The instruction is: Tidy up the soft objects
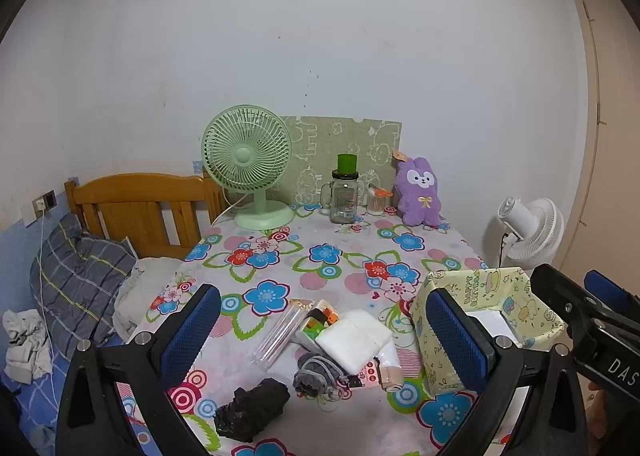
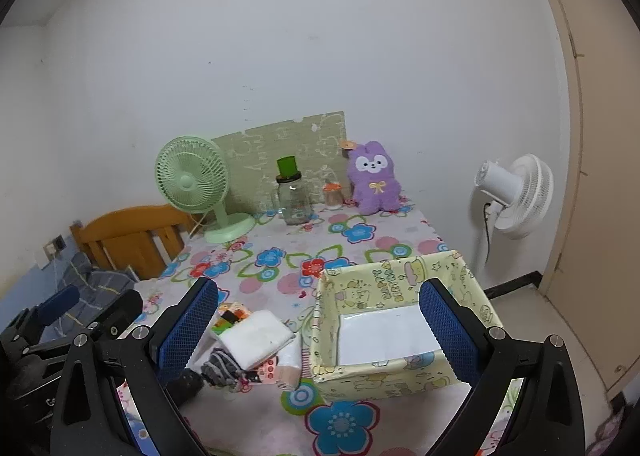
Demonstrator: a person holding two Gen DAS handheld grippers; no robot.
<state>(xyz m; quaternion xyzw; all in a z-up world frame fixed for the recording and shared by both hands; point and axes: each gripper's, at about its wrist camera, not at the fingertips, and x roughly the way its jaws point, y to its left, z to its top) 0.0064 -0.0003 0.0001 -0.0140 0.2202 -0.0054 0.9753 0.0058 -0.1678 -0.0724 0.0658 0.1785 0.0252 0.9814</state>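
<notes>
Nearest the lens we find the left gripper, its blue-padded fingers spread wide with nothing between them, hovering above the near edge of the flowered tablecloth. The right gripper stands likewise, fingers fully apart and empty, over the near right of the table.

The soft items lie in a loose heap at the near centre: a black cloth bundle closest to us, a grey knitted item just beyond it, and a folded white towel resting partly over the grey piece. Touching the heap are hard goods: clear tubes and a small coloured packet. A yellow patterned box sits just right of the heap, open-topped, only a white sheet showing on its floor.

We judge all three cloth pieces light, limp and non-fragile; they will sag and may unfold when lifted. The towel is best pinched across its folded thickness near the middle, so the layers stay together. The black bundle, standing clear of the others, offers the easiest first hold at its raised crest. The purple plush at the far right edge would compress readily at the body.
</notes>
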